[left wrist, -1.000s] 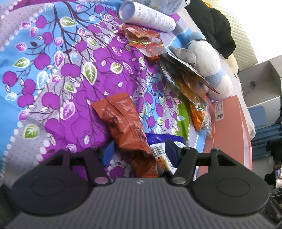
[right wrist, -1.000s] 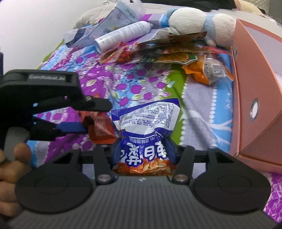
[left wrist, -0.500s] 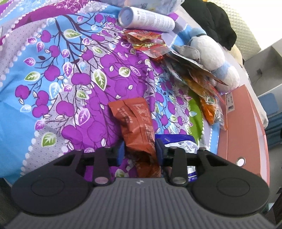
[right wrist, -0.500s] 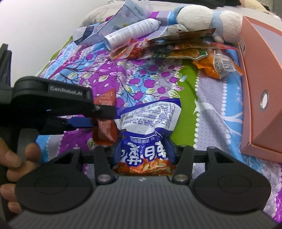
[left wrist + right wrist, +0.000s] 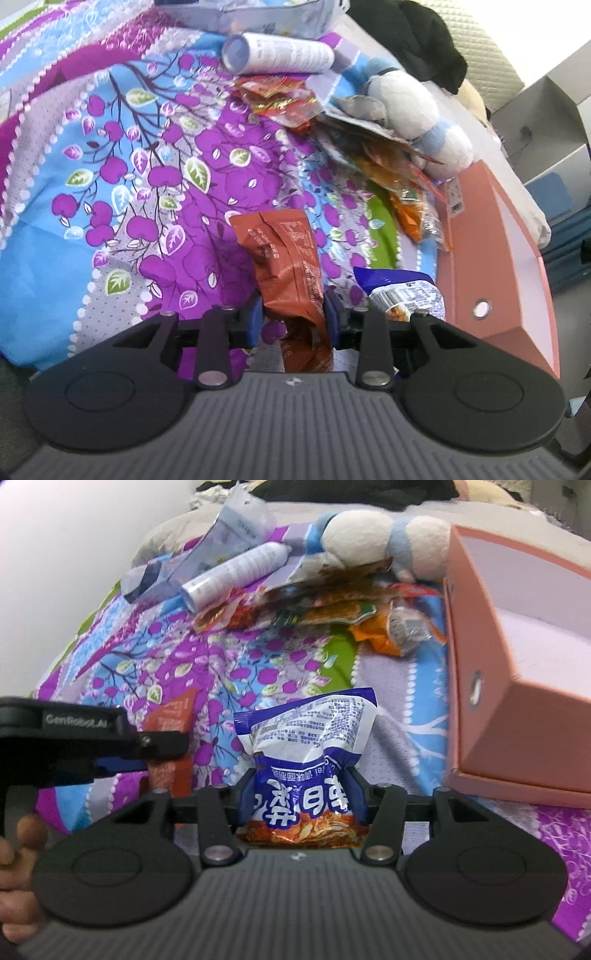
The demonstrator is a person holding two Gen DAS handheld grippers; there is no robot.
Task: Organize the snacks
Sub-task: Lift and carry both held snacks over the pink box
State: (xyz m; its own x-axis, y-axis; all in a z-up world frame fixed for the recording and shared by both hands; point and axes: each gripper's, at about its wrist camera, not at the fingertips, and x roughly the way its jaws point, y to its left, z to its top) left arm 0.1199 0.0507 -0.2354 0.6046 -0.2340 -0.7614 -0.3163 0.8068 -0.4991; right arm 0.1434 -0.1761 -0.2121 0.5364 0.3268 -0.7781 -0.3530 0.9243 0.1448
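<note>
Left gripper (image 5: 293, 319) pinches orange packet (image 5: 286, 266), right gripper (image 5: 301, 797) blue packet (image 5: 306, 753), beside pink box (image 5: 491, 672).

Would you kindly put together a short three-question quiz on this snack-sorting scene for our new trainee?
1. True or false: the left claw grips the crinkled orange-brown foil snack packet.
2. What does the right claw hold? A) white cylindrical spray bottle B) blue-and-white printed snack bag C) plush toy
3. Fill in: the open salmon-pink cardboard box lies to the ____ of the held bag in the right wrist view.

Key: 1 true; 2 B, the blue-and-white printed snack bag; 3 right.
</note>
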